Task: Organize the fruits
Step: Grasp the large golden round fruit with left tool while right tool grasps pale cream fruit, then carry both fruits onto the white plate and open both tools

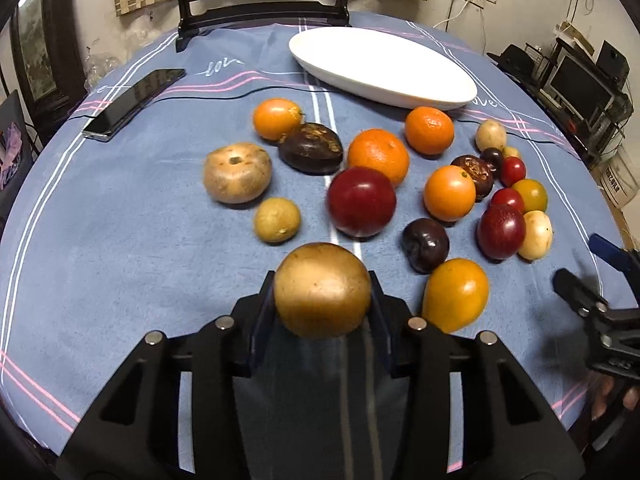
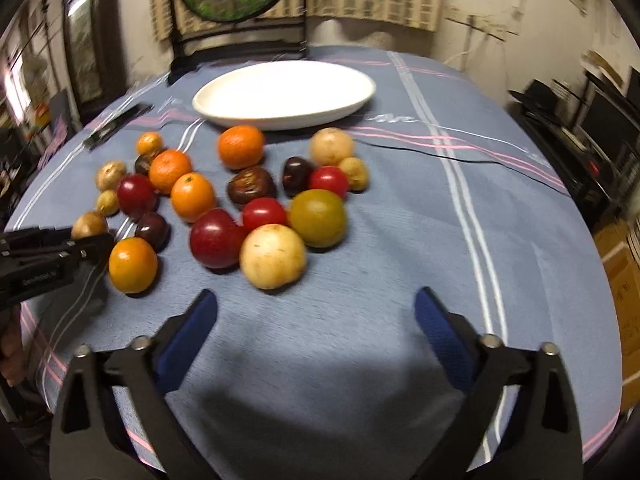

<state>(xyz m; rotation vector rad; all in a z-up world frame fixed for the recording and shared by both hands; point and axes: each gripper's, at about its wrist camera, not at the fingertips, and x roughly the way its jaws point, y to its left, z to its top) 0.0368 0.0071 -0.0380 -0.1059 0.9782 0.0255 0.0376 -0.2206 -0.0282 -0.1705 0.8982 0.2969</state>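
My left gripper (image 1: 322,280) is shut on a round golden-brown fruit (image 1: 322,296), its pads pressing on both sides, low over the blue cloth. Several fruits lie ahead: oranges (image 1: 378,160), a dark red plum (image 1: 362,202), a yellow-orange fruit (image 1: 456,294) right beside the held one. An empty white oval plate (image 1: 384,68) sits behind them. My right gripper (image 2: 316,300) stands open with only cloth between its blue pads; a pale round fruit (image 2: 273,256) lies just beyond its tips. From the right wrist view the left gripper (image 2: 86,246) shows at the left edge.
A black phone (image 1: 134,98) lies at the far left of the round table. A dark wooden stand (image 1: 264,8) rises at the back edge. A thin black cable (image 2: 460,156) crosses the cloth behind the fruit. Bare cloth (image 2: 500,240) spreads on the right.
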